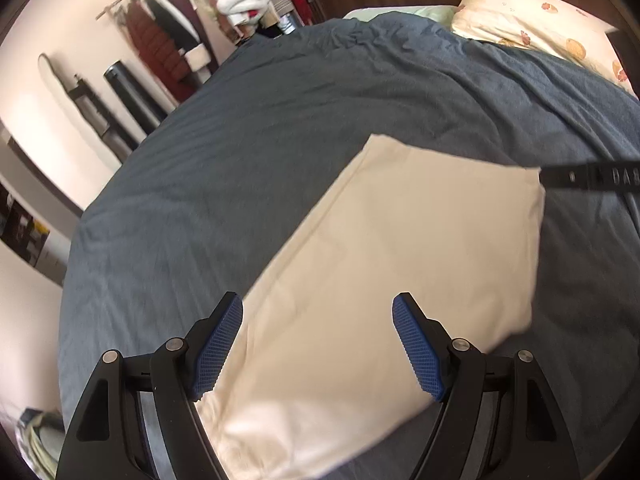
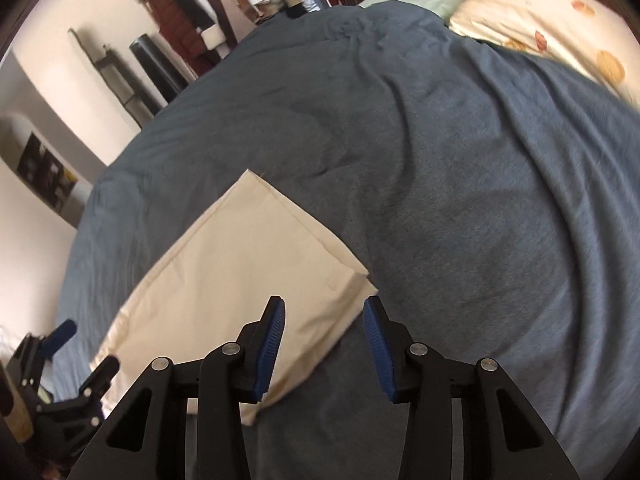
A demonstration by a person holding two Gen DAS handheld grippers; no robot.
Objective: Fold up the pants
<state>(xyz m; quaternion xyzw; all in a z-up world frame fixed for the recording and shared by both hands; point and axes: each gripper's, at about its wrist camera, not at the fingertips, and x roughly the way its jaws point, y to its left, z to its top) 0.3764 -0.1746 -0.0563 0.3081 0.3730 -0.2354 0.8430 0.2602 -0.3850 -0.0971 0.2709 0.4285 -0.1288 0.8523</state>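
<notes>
1. Pants (image 1: 400, 272) – cream fabric, lying flat on the bed (image 1: 248, 152) w/ its blue-grey cover, as a compact rectangular stack w/ straight edges and squared corners. Near side of the bed, well apart from the floral pillow (image 1: 540, 20) at the head end.
2. Progress, judged: folding looks done or nearly so. No loose legs or waistband visible; top surface smooth. Maybe one last halving or tidy-up left, can't say.
3. Left tongs (image 1: 318, 344) – wide open, nothing held, hovering over the near end of the stack. Contact w/ fabric unclear.
4. Right tongs (image 2: 324, 344) – also open, narrower gap, empty. Positioned at the stack's right corner; left pad overlaps the cloth edge in view, right pad is over the bed cover.
5. Hidden / unclear:
 - near end of the stack is cut off behind the left tongs' frame.
 - layer count can't be read; only a faint edge line at the far corner in the right wrist view.
 - motion blur on near fabric in both views.
 - bkgd clothes rack (image 1: 168, 32) is small, distorted by fisheye.
</notes>
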